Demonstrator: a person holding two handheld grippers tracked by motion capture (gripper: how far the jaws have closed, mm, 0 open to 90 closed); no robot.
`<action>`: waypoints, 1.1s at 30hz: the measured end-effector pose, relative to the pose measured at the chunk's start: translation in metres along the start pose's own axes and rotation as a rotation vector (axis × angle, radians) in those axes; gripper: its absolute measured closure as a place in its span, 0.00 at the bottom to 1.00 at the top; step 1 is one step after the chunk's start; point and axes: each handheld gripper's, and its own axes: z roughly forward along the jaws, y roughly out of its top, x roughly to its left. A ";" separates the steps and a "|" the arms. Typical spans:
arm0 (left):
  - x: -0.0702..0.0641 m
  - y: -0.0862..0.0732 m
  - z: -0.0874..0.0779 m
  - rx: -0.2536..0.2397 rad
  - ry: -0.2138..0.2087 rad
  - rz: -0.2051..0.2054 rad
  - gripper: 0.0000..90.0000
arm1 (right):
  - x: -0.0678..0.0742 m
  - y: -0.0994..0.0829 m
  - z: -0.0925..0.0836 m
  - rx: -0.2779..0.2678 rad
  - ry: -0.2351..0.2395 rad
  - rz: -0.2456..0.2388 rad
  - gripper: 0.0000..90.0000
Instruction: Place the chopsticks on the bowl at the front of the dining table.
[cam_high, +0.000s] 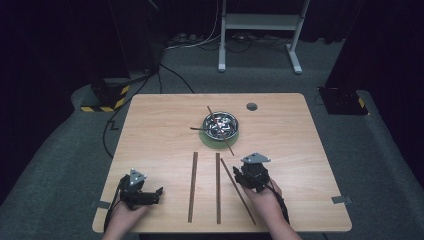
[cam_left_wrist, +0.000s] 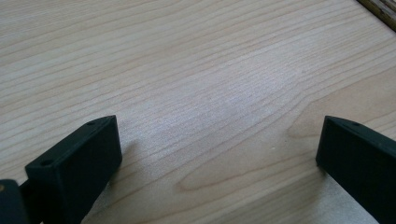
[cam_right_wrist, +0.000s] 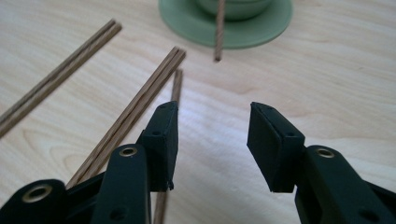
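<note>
High view: right gripper sits near the front edge of the wooden table, held in the person's right hand, jaws pointing toward the far side. A single loose chopstick lies slanted right at its left side, running under or just beside the jaw tips; cannot tell if touching. Left of that, a chopstick pair lies straight, and further left a second pair. Ahead of the gripper, a metal bowl on a green saucer, with more chopsticks sticking out of it; one pokes over the rim toward the gripper. Left gripper rests well off to the left in the left hand, away from all sticks.

Left gripper view: jaws wide apart, nothing between them, bare tabletop ahead. A bit of chopstick clips the top right corner.

Right gripper view: right gripper jaws partly apart, empty gap, wood showing between. Loose chopstick runs just outside the left jaw and passes behind it. Nearest pair lies just left of that jaw, the other pair further left. Straight ahead, the green saucer and a chopstick tip hanging over it.
</note>
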 end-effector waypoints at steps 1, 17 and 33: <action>0.000 0.000 0.000 0.000 0.000 0.000 0.00 | 0.003 -0.002 0.001 0.004 0.003 -0.003 0.59; -0.001 -0.001 -0.001 0.001 -0.007 0.009 0.00 | 0.024 -0.022 0.014 0.041 0.046 -0.020 0.59; -0.001 -0.001 -0.001 0.002 -0.009 0.010 0.00 | 0.024 -0.024 0.015 0.064 0.062 -0.050 0.65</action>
